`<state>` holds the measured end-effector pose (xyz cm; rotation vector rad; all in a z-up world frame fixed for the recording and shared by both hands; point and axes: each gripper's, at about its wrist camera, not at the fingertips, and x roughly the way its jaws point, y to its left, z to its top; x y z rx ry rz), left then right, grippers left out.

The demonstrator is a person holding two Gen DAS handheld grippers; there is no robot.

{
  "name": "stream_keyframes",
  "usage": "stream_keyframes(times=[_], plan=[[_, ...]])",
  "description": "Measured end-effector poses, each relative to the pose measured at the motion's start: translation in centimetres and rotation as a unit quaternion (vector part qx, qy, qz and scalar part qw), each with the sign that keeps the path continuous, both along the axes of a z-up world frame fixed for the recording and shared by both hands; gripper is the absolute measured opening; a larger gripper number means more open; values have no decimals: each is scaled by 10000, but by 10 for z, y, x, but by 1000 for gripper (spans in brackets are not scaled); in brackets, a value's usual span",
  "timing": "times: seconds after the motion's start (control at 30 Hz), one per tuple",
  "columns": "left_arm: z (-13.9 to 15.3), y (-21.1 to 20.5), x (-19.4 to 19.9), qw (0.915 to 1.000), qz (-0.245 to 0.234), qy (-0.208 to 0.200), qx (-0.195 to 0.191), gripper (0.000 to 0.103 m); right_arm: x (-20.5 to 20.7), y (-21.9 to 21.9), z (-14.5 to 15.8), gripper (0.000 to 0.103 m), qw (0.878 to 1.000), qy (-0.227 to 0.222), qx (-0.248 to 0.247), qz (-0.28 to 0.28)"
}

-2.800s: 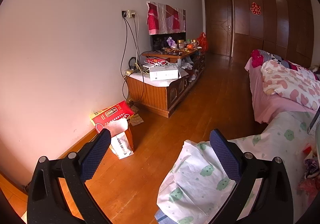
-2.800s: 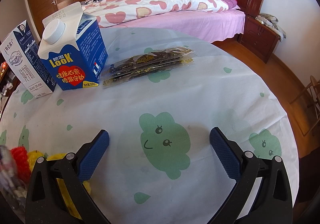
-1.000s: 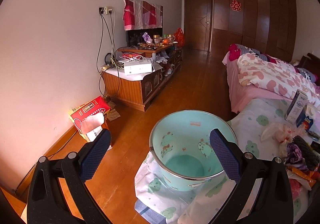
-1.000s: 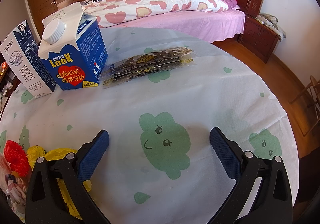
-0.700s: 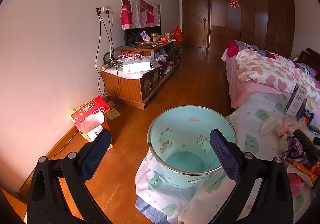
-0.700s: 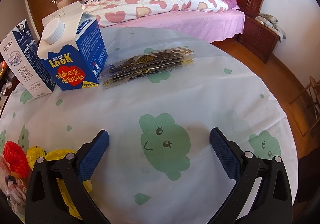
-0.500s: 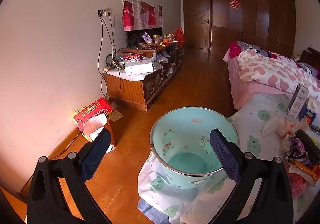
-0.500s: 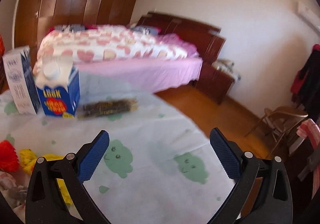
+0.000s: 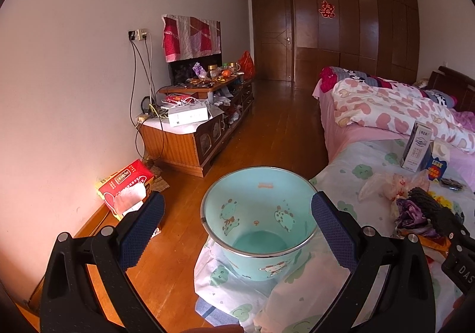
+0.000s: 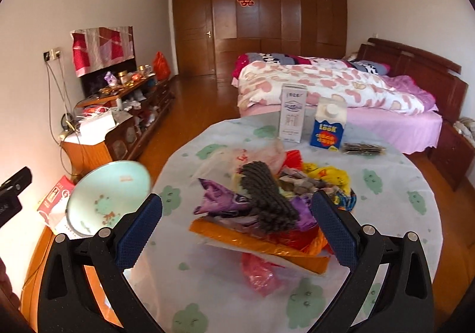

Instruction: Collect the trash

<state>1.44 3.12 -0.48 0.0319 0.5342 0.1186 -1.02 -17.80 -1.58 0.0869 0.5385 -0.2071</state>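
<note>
**A:** where's the trash at?

**B:** heaped mid-table, trash pile (image 10: 267, 208) on the cloth-covered table (image 10: 386, 214), right gripper (image 10: 236, 221) hovering over it, fingers spread wide, holding nothing.

**A:** and the bin?

**B:** mint bucket (image 9: 258, 223) at the table's left edge, looks empty though the bottom's shadowy. Left gripper (image 9: 237, 229) spread too, framing it.

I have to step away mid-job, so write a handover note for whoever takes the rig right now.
Left gripper: open, empty, facing the bin.
Right gripper: open, empty, aimed at the trash pile on the table.
Bin: at the table's edge, looks empty.
Two cartons and a snack packet stand beyond the pile.
Done: nothing binned.
Left: grasp the trash and drop it in.
</note>
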Motion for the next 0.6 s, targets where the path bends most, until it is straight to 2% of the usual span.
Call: stream_keyframes(times=[0.1,0.27,0.3,0.4,0.47,0.5,0.53,0.6], plan=[[5,-4,-6,9999,-73,-79,-5,97,-13,12,4,98,9999,-103,44,-102],[10,-7,-11,9996,-217,-103,-157,97,-6,22,18,98,9999,-52,98,-59],[11,-8,-13,9996,-224,-124,-140,97,-15,2,26,98,9999,-56,105,-56],[13,-9,-16,9995,-236,-178,-124,97,-15,-9,34,98,9999,-90,115,-56],[14,-9,-17,9990,-344,-207,-186,97,-3,-22,31,98,9999,-94,109,-78],[14,-8,-19,9986,-409,-219,-262,96,-6,-21,28,98,9998,-98,133,-91],[14,-7,-20,9982,-430,-242,-344,95,-3,-8,14,98,9998,-98,147,-97],[16,-6,-22,9978,-431,-326,-374,93,-2,-7,11,98,9997,-92,205,-132]])
